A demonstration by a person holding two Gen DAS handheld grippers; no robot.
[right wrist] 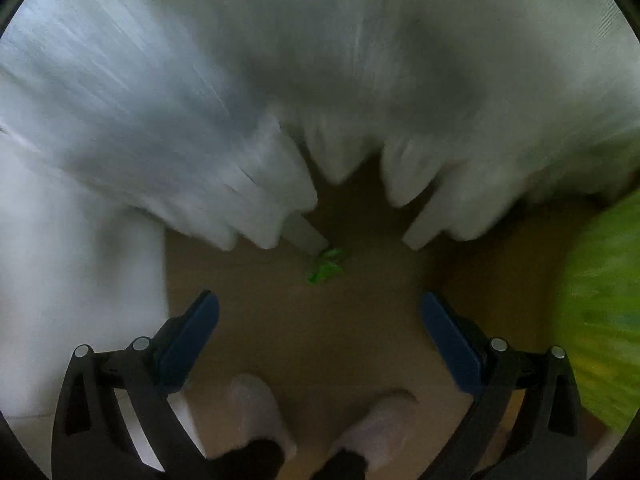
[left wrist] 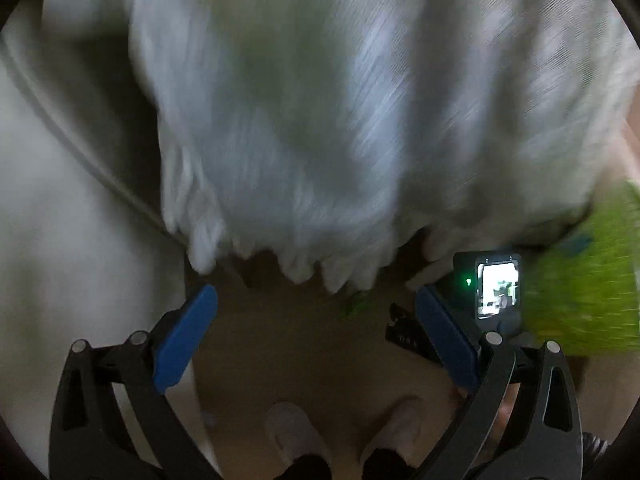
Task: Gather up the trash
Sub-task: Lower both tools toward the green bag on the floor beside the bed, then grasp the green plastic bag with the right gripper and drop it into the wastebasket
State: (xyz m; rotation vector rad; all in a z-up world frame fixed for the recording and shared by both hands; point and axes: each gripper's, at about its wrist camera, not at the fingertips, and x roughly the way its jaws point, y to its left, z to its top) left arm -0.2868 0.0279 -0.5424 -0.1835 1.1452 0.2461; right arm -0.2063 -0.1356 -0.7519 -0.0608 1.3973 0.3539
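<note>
Your left gripper: blue-padded black jaws spread wide, nothing between them, aimed down at the brown floor.

Your right gripper: jaws likewise wide apart and empty over the same floor. Its camera body shows in the left wrist view at 3 o'clock.

Small crumpled green wrapper: on the floor at 12 o'clock from the right gripper, apart from the pads.

Blurred white fringed fabric: hanging from 12 o'clock.

Lime-green blurred object: at 3 o'clock, unidentifiable.

Your pale slippers: at 6 o'clock.
</note>
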